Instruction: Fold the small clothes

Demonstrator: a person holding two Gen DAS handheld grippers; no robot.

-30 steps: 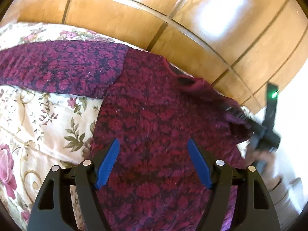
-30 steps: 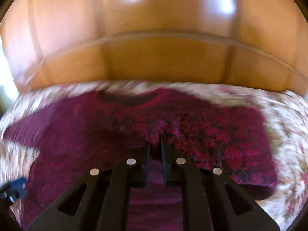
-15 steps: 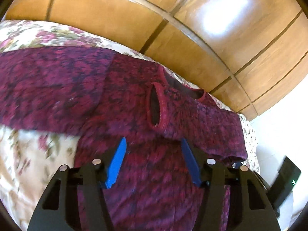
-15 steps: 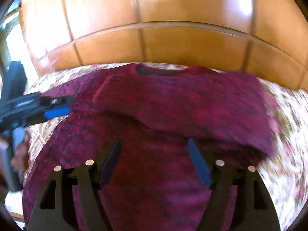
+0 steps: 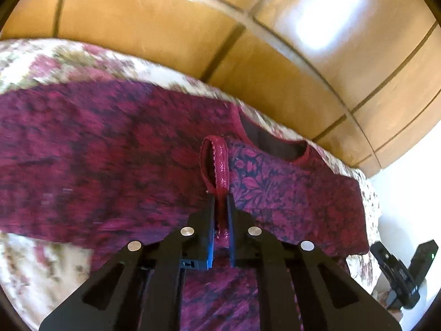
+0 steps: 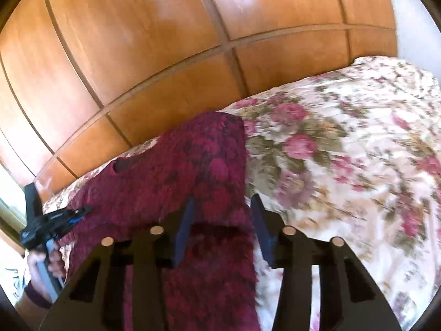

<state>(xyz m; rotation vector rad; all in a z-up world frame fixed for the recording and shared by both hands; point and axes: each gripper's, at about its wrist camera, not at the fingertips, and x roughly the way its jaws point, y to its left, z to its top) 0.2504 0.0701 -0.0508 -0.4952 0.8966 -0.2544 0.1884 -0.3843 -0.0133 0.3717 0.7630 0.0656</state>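
The left gripper (image 5: 220,207) has just closed, fingers pinching the sleeve cuff (image 5: 217,162) of the maroon top (image 5: 110,160) lying on the bed (image 6: 344,151). The right gripper (image 6: 222,220), half-open and narrowing, straddles the top's edge unclamped. Best lift low and keep the sleeve taut.

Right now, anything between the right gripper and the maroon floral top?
Nothing visible. The right gripper has been closing, with the maroon floral top's side edge between its blue pads, over the floral bedspread.
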